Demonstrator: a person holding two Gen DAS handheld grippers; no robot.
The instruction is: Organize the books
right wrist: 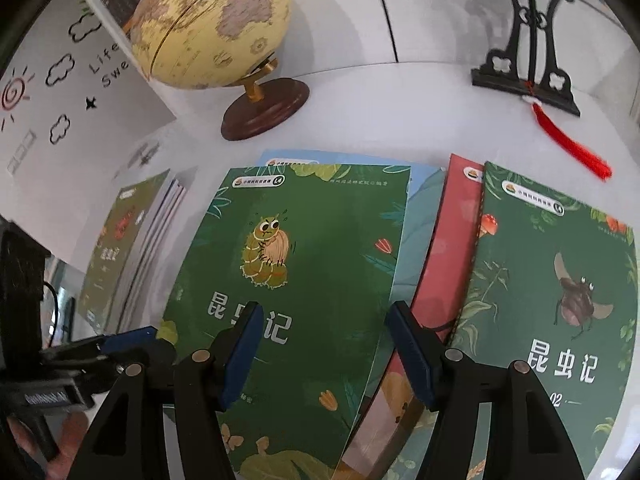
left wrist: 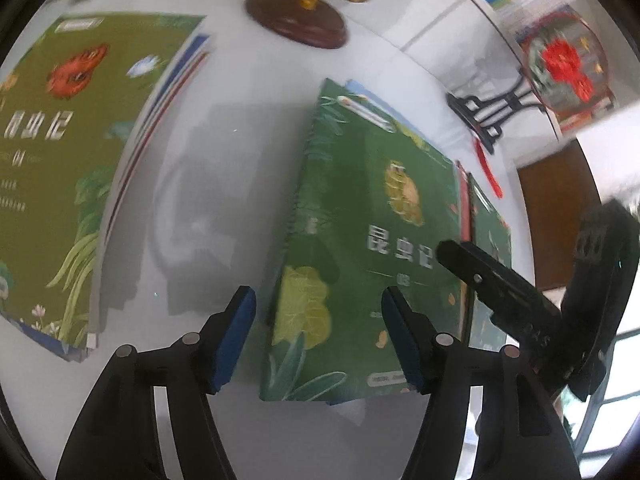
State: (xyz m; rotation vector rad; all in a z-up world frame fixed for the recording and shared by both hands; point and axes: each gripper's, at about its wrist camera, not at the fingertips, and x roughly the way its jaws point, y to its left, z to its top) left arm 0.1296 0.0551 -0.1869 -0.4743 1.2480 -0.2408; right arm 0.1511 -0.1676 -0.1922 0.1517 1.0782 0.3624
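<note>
With both tools empty and part open, the left tool [left wrist: 318, 336] and right tool [right wrist: 322, 346] are best lowered squarely over the caterpillar book [right wrist: 296, 280], lying centre-frame on the white counter [right wrist: 360, 120], before closure.

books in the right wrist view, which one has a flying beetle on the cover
The green book farthest right, overlapping the red book. The middle green book shows a caterpillar instead.
</note>
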